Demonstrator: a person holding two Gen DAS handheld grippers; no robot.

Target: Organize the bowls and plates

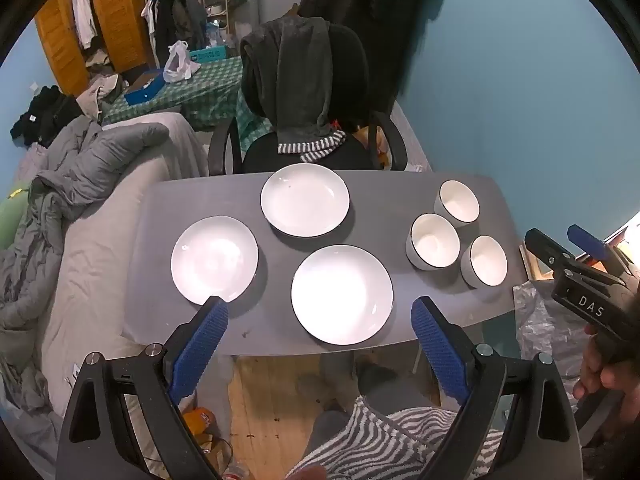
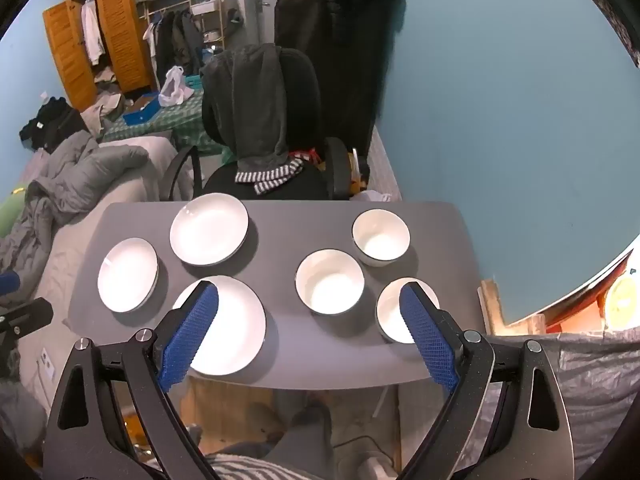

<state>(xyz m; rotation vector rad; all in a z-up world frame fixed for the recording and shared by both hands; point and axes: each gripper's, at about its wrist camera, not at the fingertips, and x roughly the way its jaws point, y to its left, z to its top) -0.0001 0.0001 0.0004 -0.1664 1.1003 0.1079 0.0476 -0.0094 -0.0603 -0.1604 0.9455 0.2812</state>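
Three white plates lie apart on the grey table point(image 1: 400, 196): a left plate point(image 1: 214, 260), a far plate point(image 1: 305, 205) and a near plate point(image 1: 342, 294). Three white bowls stand upright at the right: far bowl point(image 1: 459, 203), middle bowl point(image 1: 434, 241), near bowl point(image 1: 485, 261). My left gripper point(image 1: 320, 310) hangs open above the table's near edge, over the near plate, holding nothing. My right gripper point(image 2: 309, 294) is open above the near edge, between the near plate point(image 2: 230, 326) and the near bowl point(image 2: 394, 316); the middle bowl point(image 2: 330, 282) lies just beyond it. In the left wrist view it shows at the right point(image 1: 560, 240), held in a hand point(image 1: 600, 368).
A black office chair point(image 1: 304, 80) draped with a grey hoodie stands behind the table's far edge. A bed with grey bedding point(image 1: 92, 200) borders the table's left side. A blue wall is at the right, and silver sheeting point(image 2: 580, 380) lies beyond the table's right end.
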